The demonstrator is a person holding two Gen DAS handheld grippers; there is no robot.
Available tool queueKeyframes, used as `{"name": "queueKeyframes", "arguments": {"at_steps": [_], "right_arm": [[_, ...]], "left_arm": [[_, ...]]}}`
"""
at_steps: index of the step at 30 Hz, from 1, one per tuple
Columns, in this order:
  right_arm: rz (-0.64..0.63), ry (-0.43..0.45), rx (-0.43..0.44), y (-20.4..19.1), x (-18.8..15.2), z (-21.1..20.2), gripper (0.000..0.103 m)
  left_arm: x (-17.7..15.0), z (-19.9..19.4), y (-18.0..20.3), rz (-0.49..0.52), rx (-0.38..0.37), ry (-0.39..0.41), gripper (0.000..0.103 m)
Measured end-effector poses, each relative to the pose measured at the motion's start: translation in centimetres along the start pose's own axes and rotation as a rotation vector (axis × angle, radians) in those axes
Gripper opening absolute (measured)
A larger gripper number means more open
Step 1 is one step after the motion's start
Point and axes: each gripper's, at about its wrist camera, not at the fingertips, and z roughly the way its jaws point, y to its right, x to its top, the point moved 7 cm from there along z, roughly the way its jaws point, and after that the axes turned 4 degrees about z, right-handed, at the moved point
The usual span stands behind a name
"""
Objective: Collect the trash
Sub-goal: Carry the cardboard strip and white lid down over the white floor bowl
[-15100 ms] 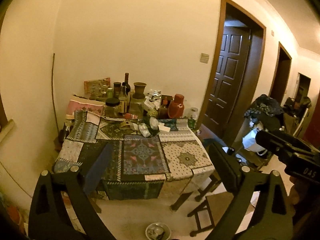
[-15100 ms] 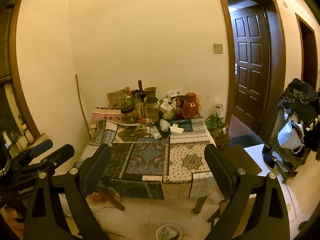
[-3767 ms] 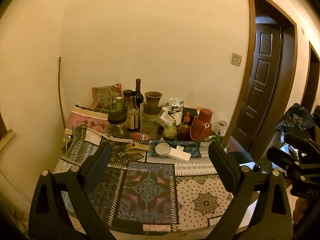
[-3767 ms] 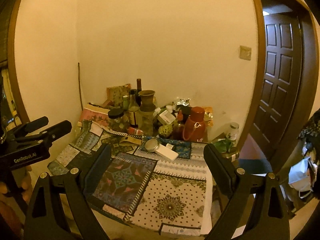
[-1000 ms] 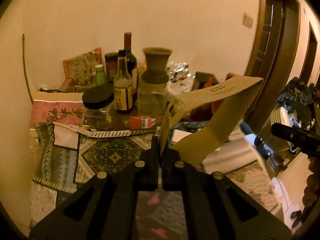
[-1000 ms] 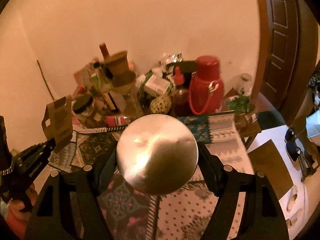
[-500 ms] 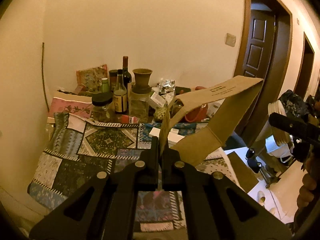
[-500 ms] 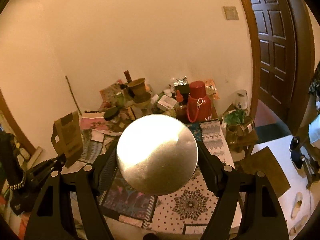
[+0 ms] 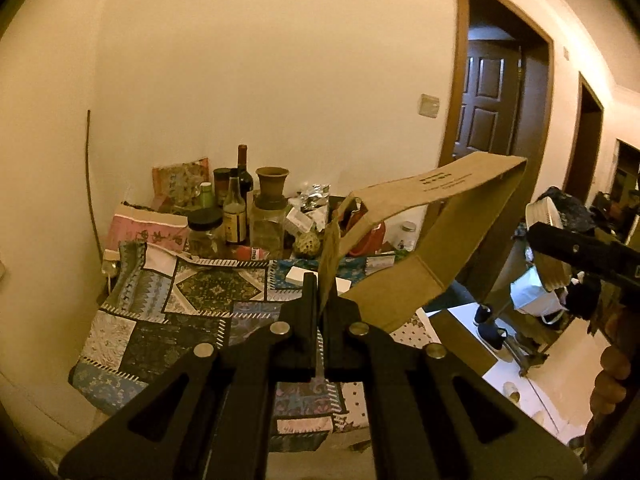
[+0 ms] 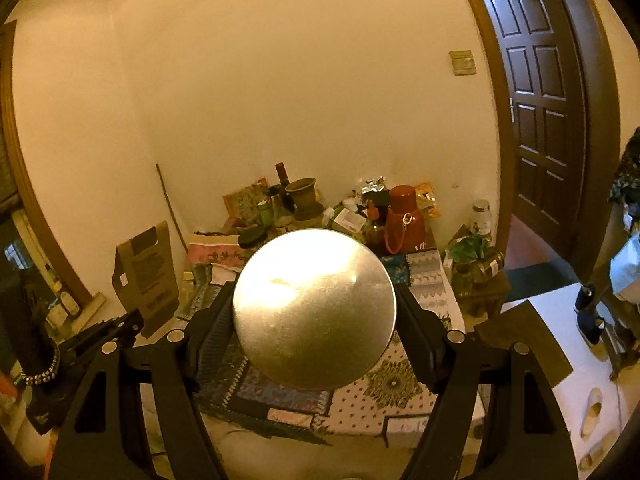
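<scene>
In my left hand-held gripper the jaws are pinched fully together on one flap of a flattened brown cardboard carton, which juts up and to the right over the near edge of the table. I judge it light and fairly stiff along its panels but floppy at the creases, so a hold on the thin flap edge works, though the long free end will swing and could twist in the pinch if I move fast. My right hand-held gripper is spread fairly wide, its pads pressing the rim of a round silvery metal tin lid held face-on in front of the camera. That lid looks rigid, light and smooth, so I expect it to be slippery; gripping across its full width at the rim seems the only secure hold, and a tilt could let it slide out. Compared with a second ago, both pieces are held the same way, but the table with its bottles, clay pot and red flask now sits farther off and lower in both views, and a white flat box remains on the patterned cloth as trash not yet collected.
</scene>
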Motion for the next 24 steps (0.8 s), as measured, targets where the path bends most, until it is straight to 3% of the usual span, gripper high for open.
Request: {"name": "queueKeyframes", "arguments": {"at_steps": [4, 14, 24], "right_arm": [[0.010, 0.006, -0.025, -1.9, -1.8, -1.9, 0.073], [0.060, -0.017, -0.079, -6.9, -8.8, -6.6, 0.073], [0.079, -0.137, -0.137, -8.2, -14.4, -8.0, 0.073]], "left_arm": [[-1.1, -3.1, -0.7, 0.014, -0.033, 0.010, 0.000], [-7.3, -11.8, -4.3, 0.058, -0.079, -0.064, 0.000], [-13.3, -15.1, -5.3, 0.055, -0.121, -0.176, 0.000]]}}
